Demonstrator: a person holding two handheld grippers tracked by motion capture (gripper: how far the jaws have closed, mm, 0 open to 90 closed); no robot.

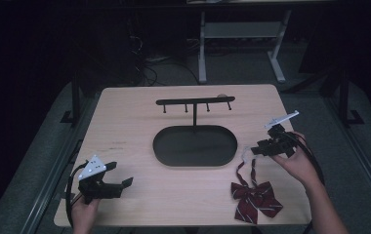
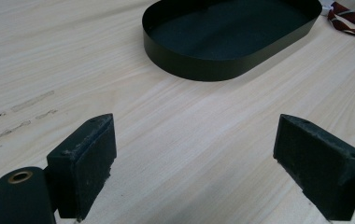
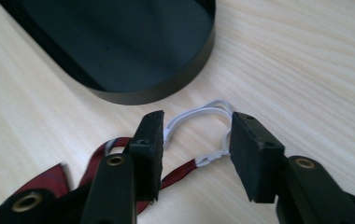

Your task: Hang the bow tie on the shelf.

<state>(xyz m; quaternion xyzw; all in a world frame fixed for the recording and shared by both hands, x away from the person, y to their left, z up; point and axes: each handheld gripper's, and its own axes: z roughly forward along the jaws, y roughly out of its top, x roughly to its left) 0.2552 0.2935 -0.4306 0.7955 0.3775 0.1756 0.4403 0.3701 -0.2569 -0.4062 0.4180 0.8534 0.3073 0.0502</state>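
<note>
Pictured at lower right of the high view: a striped maroon bow tie (image 1: 256, 195) lying flat on the pale wooden table (image 1: 125, 126), its thin neck band running up toward the right tongs (image 1: 256, 149). Seen in the right gripper view at centre frame: the band's white elastic loop (image 3: 199, 114) arching between the two black pads, right tongs part-way narrowed around it, pads not yet pressing on it so far as can be told. Just beyond, at upper left of that frame, the dark oval tray (image 3: 166, 91) with its low wall; in the high view, a black hook rack (image 1: 195, 102) standing at the tray's far rim.

Likely a featherweight piece, soft and limp throughout: cloth wings apt to sag and swing once lifted, elastic apt to stretch and slide through smooth pads. Best hold judged to be the white loop itself or the band just below it, pinched squarely across the pads, leaving the loop free to drop over a hook; the knot a firmer but bulkier alternative.

At lower left of the high view, left tongs (image 1: 123, 182) spread wide and holding nothing, resting low over bare table.
</note>
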